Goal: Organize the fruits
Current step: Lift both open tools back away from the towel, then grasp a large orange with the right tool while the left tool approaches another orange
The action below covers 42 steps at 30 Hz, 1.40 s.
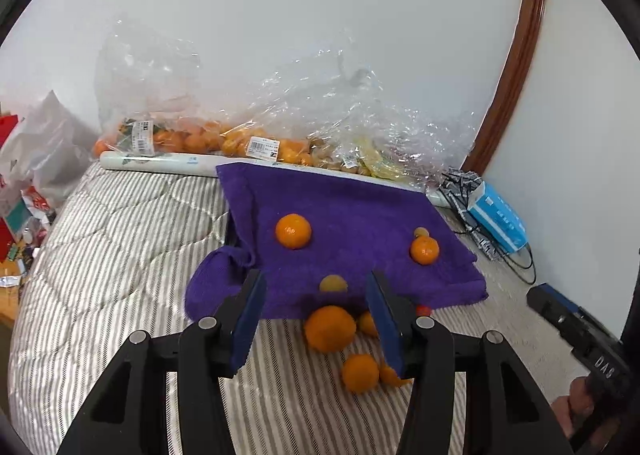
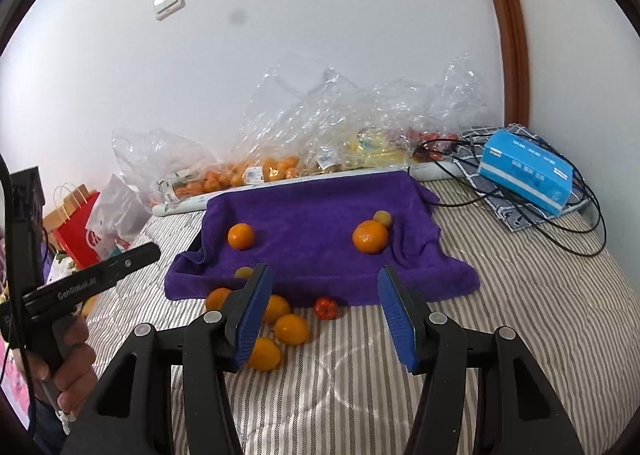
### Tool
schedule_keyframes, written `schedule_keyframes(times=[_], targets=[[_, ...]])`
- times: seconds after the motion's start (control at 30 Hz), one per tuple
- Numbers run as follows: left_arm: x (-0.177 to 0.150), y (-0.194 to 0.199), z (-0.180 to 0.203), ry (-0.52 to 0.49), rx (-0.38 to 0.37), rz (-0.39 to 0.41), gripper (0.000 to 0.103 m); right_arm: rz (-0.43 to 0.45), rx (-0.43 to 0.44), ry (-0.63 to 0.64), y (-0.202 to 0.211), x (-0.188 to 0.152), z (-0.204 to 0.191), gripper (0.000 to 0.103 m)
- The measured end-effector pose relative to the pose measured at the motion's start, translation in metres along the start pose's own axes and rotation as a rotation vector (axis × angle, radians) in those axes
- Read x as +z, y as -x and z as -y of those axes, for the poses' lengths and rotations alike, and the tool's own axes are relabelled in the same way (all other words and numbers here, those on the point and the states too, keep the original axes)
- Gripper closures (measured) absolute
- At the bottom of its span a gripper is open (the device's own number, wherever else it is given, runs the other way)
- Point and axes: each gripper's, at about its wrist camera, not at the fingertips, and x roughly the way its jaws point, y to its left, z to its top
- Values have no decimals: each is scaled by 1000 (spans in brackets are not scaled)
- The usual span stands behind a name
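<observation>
A purple towel [image 1: 352,223] [image 2: 320,223] lies on the striped bed. On it sit two oranges [image 1: 293,231] [image 2: 370,237] and small yellowish fruits [image 1: 333,283] [image 2: 383,218]. Several oranges [image 1: 329,329] [image 2: 292,329] and a small red fruit [image 2: 325,307] lie on the bed before the towel's front edge. My left gripper [image 1: 316,319] is open and empty, just above the loose oranges. My right gripper [image 2: 326,315] is open and empty, hovering over the bed near the red fruit.
Clear plastic bags of fruit [image 1: 208,135] [image 2: 280,159] line the wall behind a white roll [image 1: 160,165]. A blue box [image 2: 524,171] and black cables [image 2: 560,231] lie at the right. Shopping bags [image 2: 80,231] stand left of the bed.
</observation>
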Motion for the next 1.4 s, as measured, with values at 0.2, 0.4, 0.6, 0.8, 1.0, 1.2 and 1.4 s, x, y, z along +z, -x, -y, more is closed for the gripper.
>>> schedule_keyframes(times=[0.2, 0.4, 0.6, 0.8, 1.0, 1.2, 1.4], targets=[[-11, 12, 12, -44, 22, 22, 53, -40, 15, 32, 6, -5, -3, 48], [-18, 20, 19, -65, 43, 45, 53, -43, 17, 85, 11, -13, -10, 48], [-22, 18, 7, -38, 31, 23, 53, -59, 12, 104, 4, -20, -12, 48], [-27, 4, -8, -41, 47, -19, 53, -104, -6, 118, -19, -27, -17, 48], [-29, -21, -19, -43, 73, -88, 53, -155, -24, 136, -46, -33, -24, 48], [-31, -34, -31, -43, 102, -132, 52, -197, -49, 146, -75, -37, -26, 48], [-30, -38, -41, -19, 73, -141, 50, -227, -34, 103, -96, -37, -20, 48]])
